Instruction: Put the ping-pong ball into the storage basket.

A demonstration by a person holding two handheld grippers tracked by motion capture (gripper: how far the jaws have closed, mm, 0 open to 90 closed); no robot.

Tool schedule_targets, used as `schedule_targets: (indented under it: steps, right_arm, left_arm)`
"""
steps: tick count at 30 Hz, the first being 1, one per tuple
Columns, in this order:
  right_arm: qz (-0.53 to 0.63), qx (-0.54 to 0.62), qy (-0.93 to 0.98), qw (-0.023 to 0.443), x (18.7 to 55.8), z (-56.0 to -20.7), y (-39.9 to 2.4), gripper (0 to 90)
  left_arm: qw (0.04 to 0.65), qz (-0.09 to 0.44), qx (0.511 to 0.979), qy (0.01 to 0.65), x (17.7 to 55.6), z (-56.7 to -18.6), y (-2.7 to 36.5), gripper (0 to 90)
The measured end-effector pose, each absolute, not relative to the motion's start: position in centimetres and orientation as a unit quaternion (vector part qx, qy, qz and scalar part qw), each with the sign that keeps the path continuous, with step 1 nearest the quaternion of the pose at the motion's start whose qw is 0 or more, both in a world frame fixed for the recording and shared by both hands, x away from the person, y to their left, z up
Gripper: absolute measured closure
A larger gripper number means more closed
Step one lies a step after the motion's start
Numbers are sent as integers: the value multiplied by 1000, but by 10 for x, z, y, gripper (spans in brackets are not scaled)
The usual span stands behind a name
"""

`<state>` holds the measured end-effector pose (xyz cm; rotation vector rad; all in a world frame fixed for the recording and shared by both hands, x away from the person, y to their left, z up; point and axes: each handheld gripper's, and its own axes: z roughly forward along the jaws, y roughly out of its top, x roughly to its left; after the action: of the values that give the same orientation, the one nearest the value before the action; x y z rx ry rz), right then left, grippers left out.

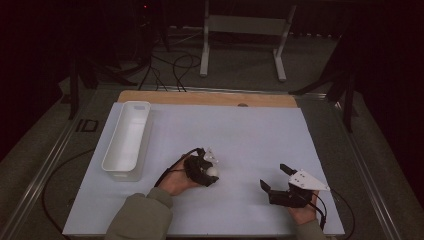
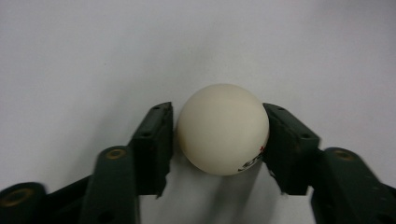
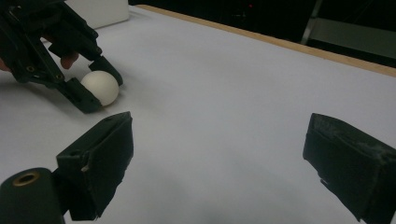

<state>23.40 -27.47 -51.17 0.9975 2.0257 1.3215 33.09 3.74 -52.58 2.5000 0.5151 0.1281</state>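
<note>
A white ball [image 2: 223,128] with a small printed mark low on its side rests on the white sheet [image 1: 250,130]. My left gripper [image 2: 219,137] is shut on it, one jaw on each side. In the high view the ball [image 1: 213,171] sits at the tip of the left gripper [image 1: 211,174], left of the table's middle and near the front. The right gripper view catches the left gripper [image 3: 103,91] holding the ball [image 3: 100,87] at its upper left. My right gripper [image 1: 274,176] stands open at the front right, its jaws [image 3: 219,154] wide apart with nothing between them.
A long white bin [image 1: 150,127] lies along the left side of the sheet, and its corner [image 3: 100,11] appears in the right gripper view. A wooden strip [image 1: 210,97] borders the table's far edge. Beyond it are a metal stand [image 1: 245,25] and floor cables.
</note>
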Motion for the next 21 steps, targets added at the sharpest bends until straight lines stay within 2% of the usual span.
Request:
schedule_targets:
  steps: [21]
  right_arm:
    - [488, 368, 748, 259, 234, -512, -274, 83]
  left_arm:
    - [293, 39, 933, 206, 332, -522, 41, 512]
